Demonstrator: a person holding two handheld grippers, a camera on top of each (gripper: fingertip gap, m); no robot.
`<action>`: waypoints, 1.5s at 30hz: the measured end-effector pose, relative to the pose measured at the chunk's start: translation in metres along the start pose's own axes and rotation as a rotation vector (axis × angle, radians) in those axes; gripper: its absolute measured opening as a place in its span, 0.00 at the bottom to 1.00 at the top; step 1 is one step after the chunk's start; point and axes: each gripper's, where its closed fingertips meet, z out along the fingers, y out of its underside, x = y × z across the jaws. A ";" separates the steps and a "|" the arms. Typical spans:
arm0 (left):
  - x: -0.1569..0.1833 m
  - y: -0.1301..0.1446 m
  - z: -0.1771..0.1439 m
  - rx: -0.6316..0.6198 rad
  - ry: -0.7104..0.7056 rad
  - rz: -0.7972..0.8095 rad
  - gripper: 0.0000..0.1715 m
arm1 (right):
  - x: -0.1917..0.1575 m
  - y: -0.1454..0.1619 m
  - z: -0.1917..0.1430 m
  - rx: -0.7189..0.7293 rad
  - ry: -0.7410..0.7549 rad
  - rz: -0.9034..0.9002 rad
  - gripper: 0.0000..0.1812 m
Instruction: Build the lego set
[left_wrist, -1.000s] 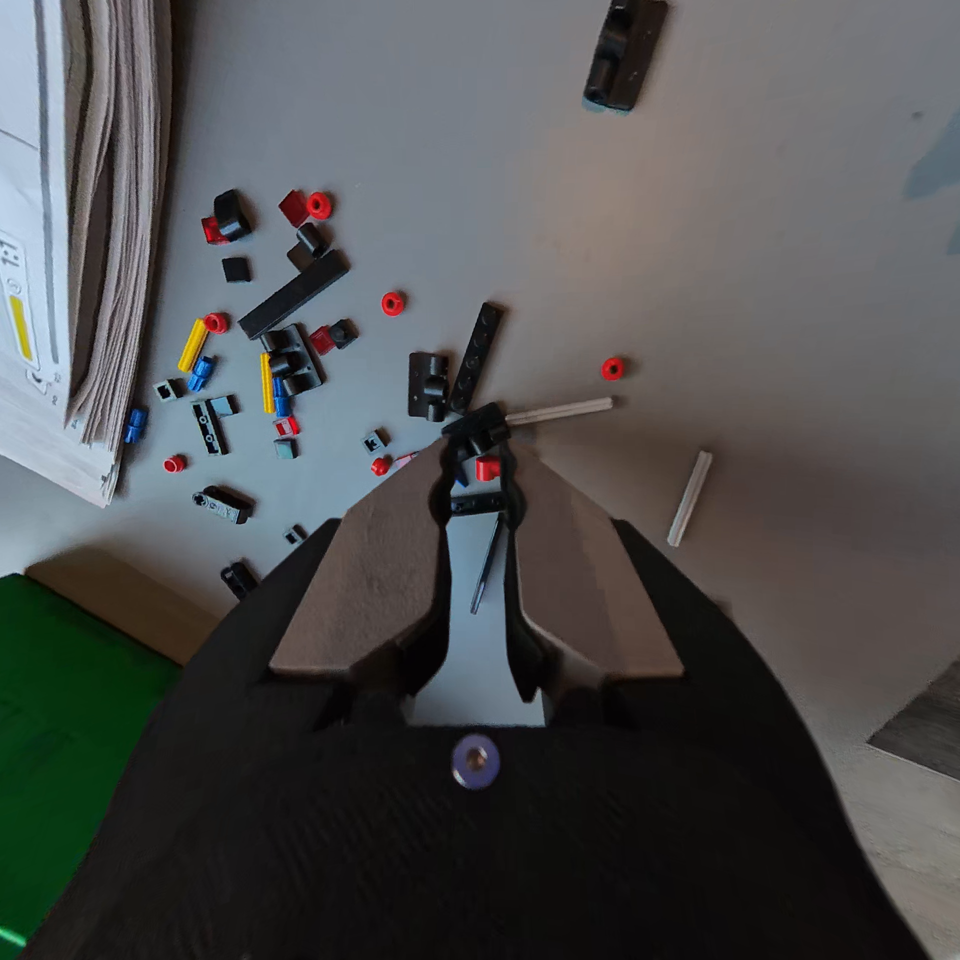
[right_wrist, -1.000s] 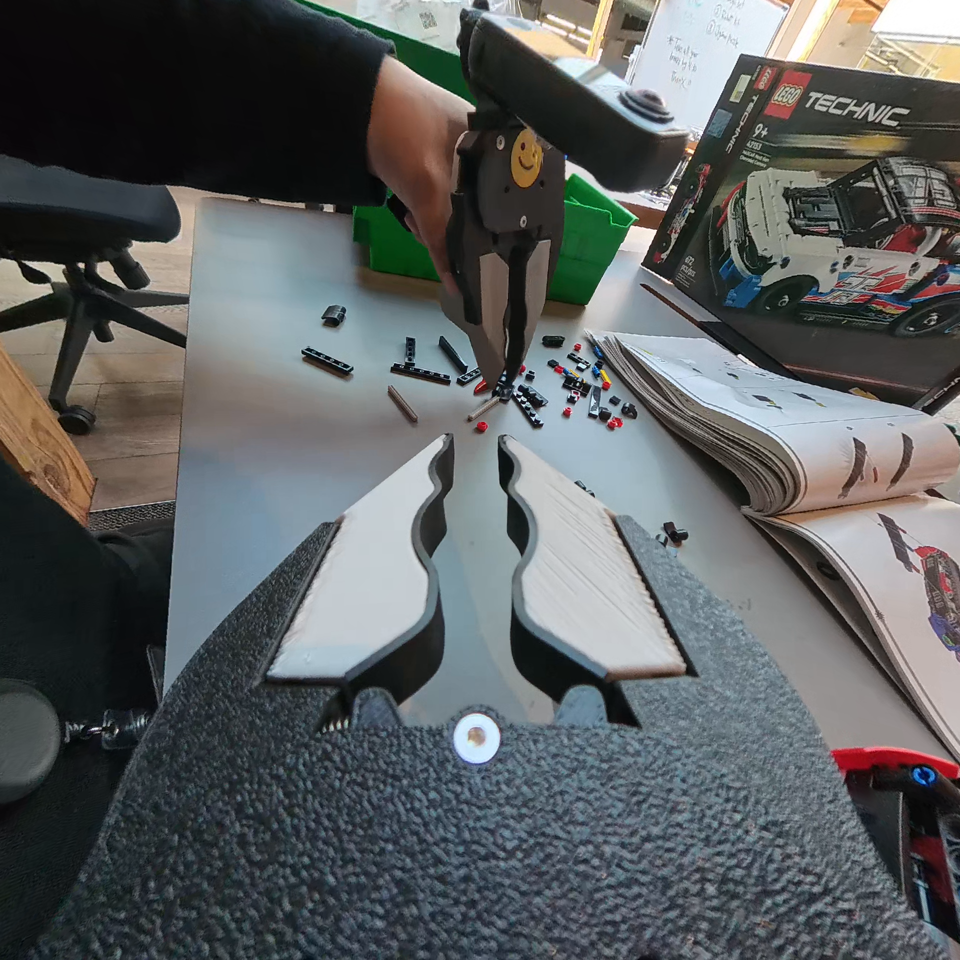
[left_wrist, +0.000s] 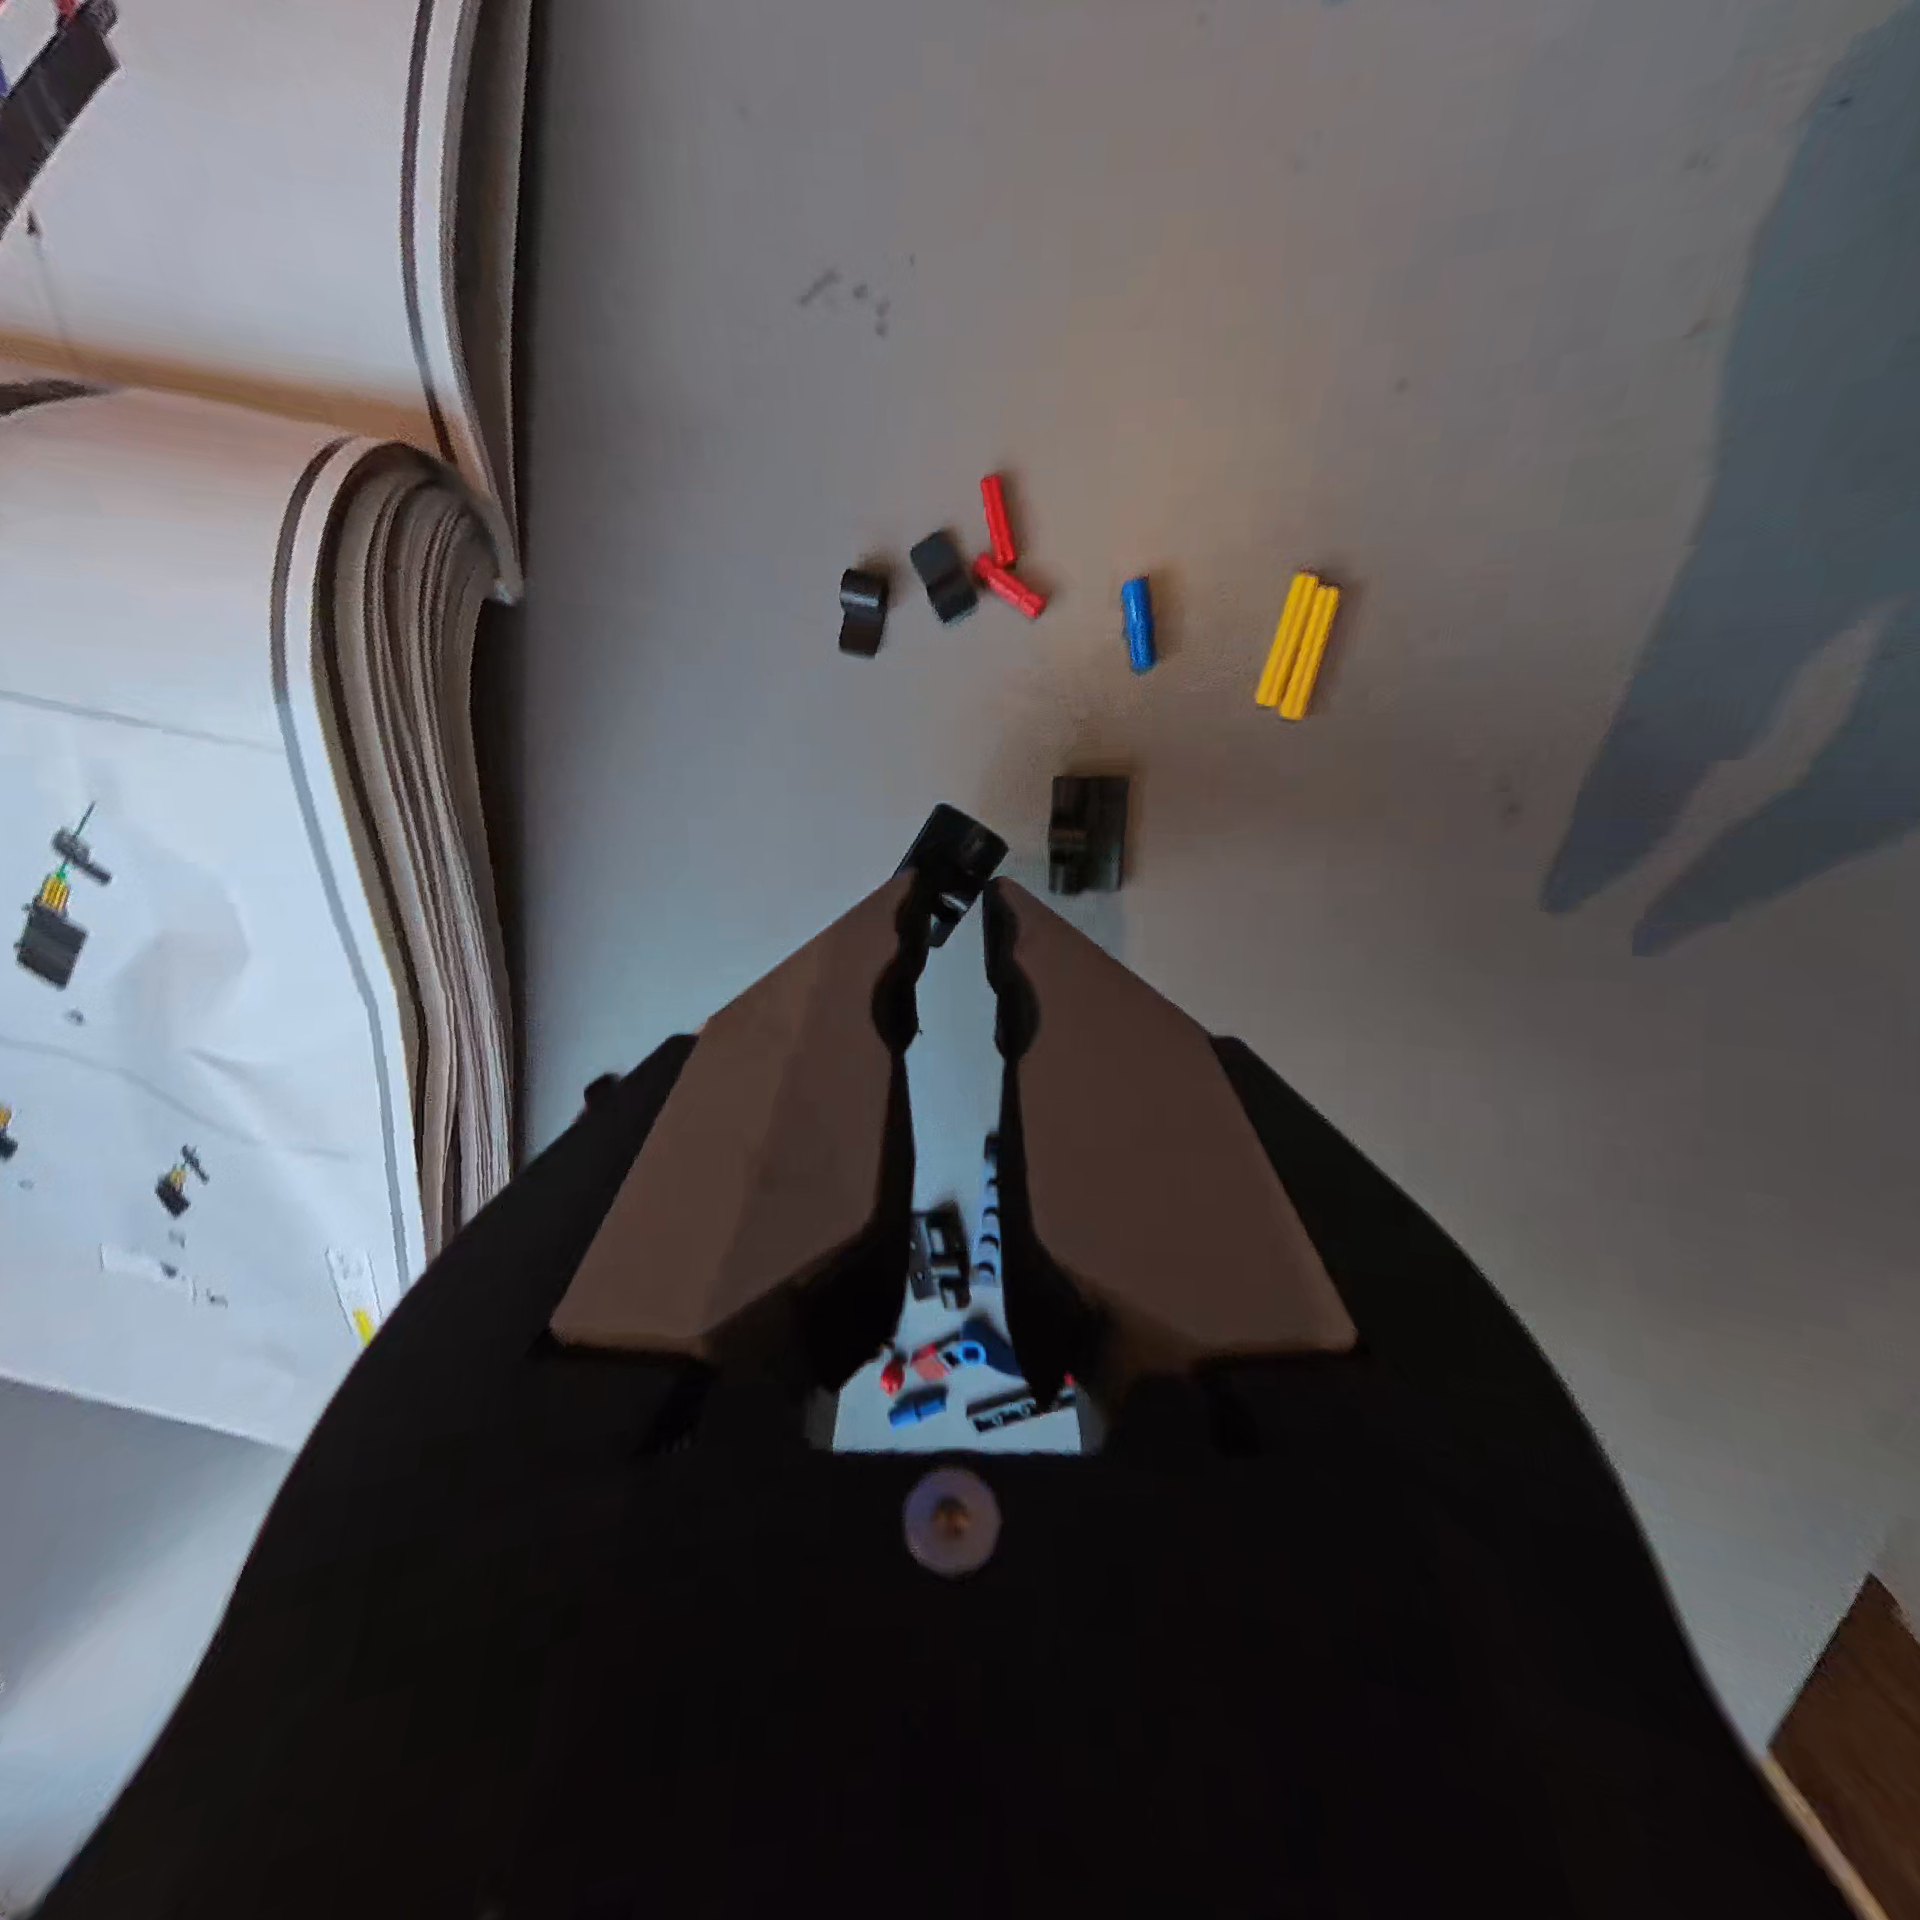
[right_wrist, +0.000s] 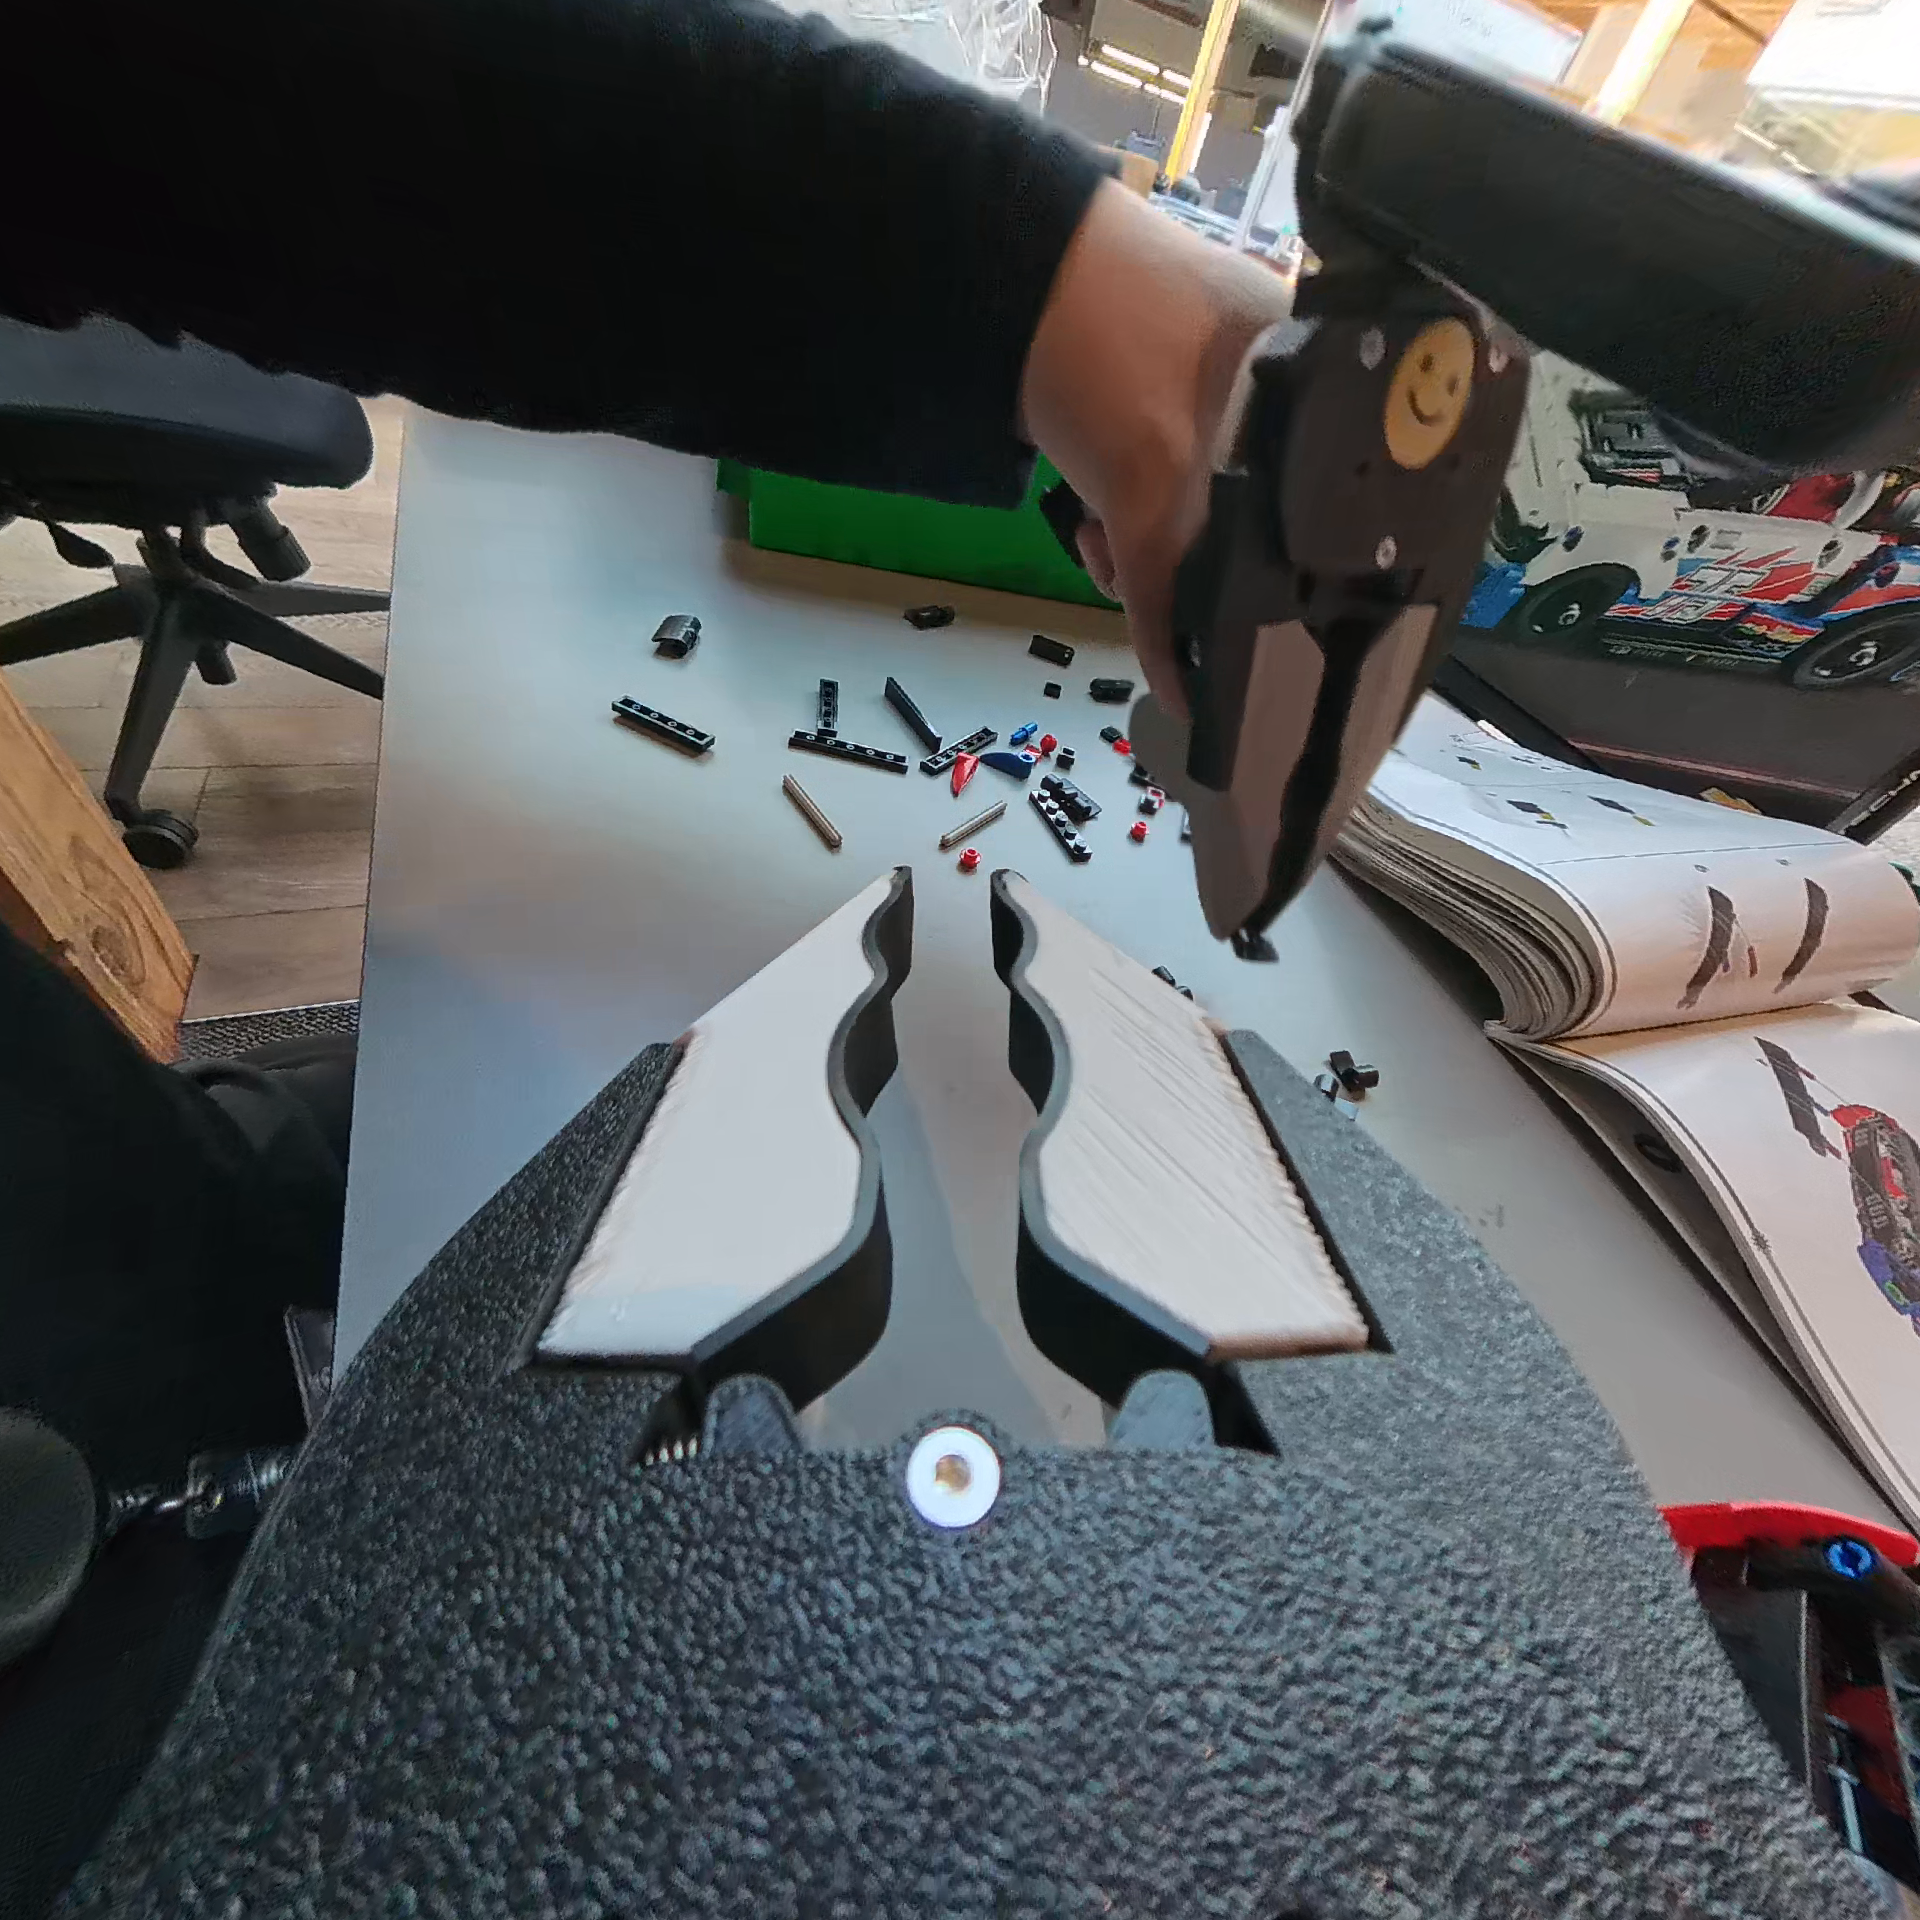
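Right now the left gripper (left_wrist: 954, 891) hangs above the grey table (left_wrist: 1351, 312), its jaws pinched on a small black piece (left_wrist: 951, 854) that sticks out past the tips at about twelve o'clock. From the right wrist view the same gripper (right_wrist: 1252, 928) tilts down from the upper right, a hand (right_wrist: 1132, 416) in a black sleeve (right_wrist: 540, 208) wrapped round its body, the black piece (right_wrist: 1254, 943) dangling at its tips clear of the tabletop. Just beyond those tips, at one o'clock, lies a black block (left_wrist: 1087, 833); farther out sit two black connectors (left_wrist: 904, 603), two red pins (left_wrist: 1004, 551), a blue pin (left_wrist: 1139, 621) and a yellow axle pair (left_wrist: 1298, 644), strung roughly from eleven to one o'clock. The open instruction booklet (left_wrist: 208, 727) fills the nine o'clock side. The right gripper (right_wrist: 951, 883) hovers low over bare table, its jaws parted and holding nothing. Ahead of it at twelve o'clock spreads the loose heap of lego parts (right_wrist: 935, 748), mostly black plates with red and blue bits and two tan axles. A green bin (right_wrist: 894, 530) stands behind the heap, the set's box (right_wrist: 1683, 582) at two o'clock, and an office chair (right_wrist: 177, 540) at ten o'clock off the table's edge.
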 end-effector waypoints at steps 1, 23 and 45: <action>0.000 -0.004 0.005 -0.007 0.021 0.004 0.04 | 0.000 0.000 0.000 0.002 0.001 0.000 0.08; 0.018 0.106 -0.088 0.010 -0.166 -0.338 0.11 | -0.001 -0.001 -0.001 0.008 -0.011 0.015 0.08; 0.113 0.230 -0.057 -0.068 -0.146 -0.746 0.15 | -0.001 0.005 0.004 -0.033 -0.012 0.004 0.07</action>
